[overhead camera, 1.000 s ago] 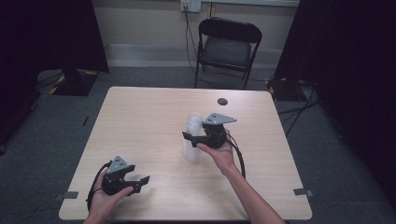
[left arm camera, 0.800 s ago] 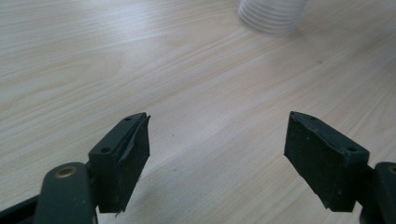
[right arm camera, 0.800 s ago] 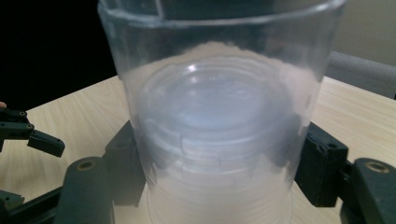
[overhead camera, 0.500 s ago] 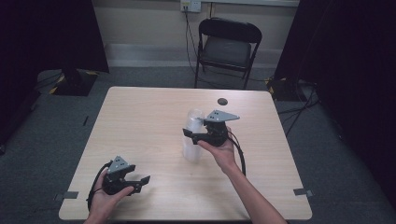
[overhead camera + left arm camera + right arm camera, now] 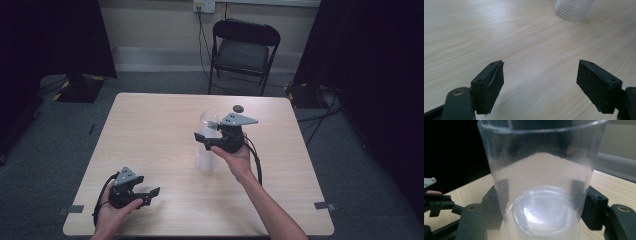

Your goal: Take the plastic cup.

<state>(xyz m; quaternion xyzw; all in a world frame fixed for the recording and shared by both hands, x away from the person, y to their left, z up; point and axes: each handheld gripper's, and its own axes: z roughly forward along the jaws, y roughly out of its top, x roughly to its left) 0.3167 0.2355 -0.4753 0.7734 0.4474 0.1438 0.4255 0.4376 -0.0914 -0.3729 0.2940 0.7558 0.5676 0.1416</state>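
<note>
A tall stack of clear plastic cups [image 5: 206, 156] stands near the middle of the table. My right gripper [image 5: 202, 140] reaches in from the right at the stack's upper part. In the right gripper view its jaws have just been closing, and the pads [image 5: 591, 210] press both sides of the top clear cup [image 5: 539, 172]. The ribbed stack shows below that cup. My left gripper [image 5: 153, 195] rests near the table's front left edge, open, with only bare wood between its jaws [image 5: 540, 82]. The cup stack's base [image 5: 574, 10] shows far ahead of it.
A small dark round object [image 5: 238, 108] lies on the wooden table [image 5: 150, 125] behind the cups. A black folding chair [image 5: 245, 50] stands beyond the far edge. Dark curtains hang at both sides.
The right hand has shifted slightly at the cup stack and the top cup now looks steadier and upright. The left hand and its gripper have not moved.
</note>
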